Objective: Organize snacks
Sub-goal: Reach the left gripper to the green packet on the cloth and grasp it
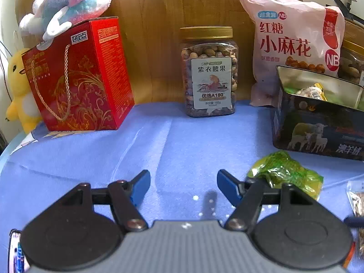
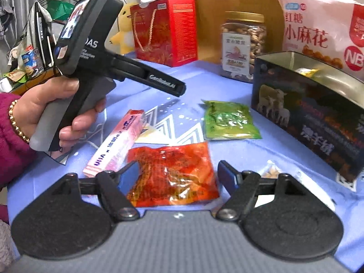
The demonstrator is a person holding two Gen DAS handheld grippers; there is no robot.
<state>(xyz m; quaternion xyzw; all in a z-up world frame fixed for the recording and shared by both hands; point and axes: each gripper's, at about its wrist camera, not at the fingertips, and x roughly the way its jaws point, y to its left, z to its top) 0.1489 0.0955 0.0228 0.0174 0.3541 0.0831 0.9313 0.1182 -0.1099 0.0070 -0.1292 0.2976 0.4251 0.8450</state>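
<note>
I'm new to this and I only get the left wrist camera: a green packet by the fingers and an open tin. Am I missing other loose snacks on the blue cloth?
Observer: Yes. An orange-red packet lies flat in front of the right gripper, whose jaws are open and not pinching it.
Visitor: Anything beside that one?
Observer: A long pink box lies just to its left.
Visitor: And who is carrying my camera?
Observer: A hand in a magenta sleeve, wearing a bead bracelet, grips the handle of the left gripper.
</note>
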